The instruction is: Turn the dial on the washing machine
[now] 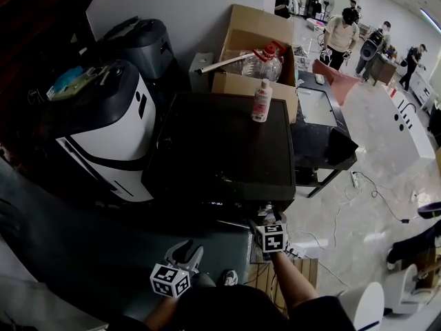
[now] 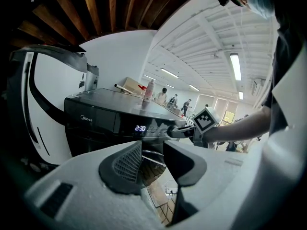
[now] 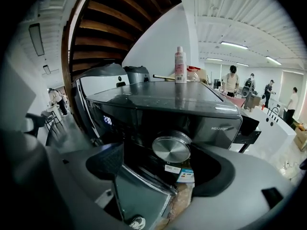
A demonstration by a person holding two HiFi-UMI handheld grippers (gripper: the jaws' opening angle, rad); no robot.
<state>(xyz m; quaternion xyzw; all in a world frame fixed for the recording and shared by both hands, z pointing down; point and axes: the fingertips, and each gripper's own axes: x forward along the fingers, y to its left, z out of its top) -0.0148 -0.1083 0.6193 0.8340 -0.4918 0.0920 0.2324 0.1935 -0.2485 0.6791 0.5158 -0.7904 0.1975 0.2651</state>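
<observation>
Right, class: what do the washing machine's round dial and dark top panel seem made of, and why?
The round silver dial: brushed metal or metal-look plastic; concentric sheen. The dark top panel: glossy, perhaps glass or polished plastic; it mirrors the white bottle standing on it.

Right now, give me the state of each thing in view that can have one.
Display of the washing machine: lit, showing 2:30.
Dial: not clamped, one open jaw on either side.
Right gripper: open, around the dial.
Left gripper: open, empty, back from the washing machine.
Bottle: upright, capped, on the washing machine's top.
Cardboard box: open.
</observation>
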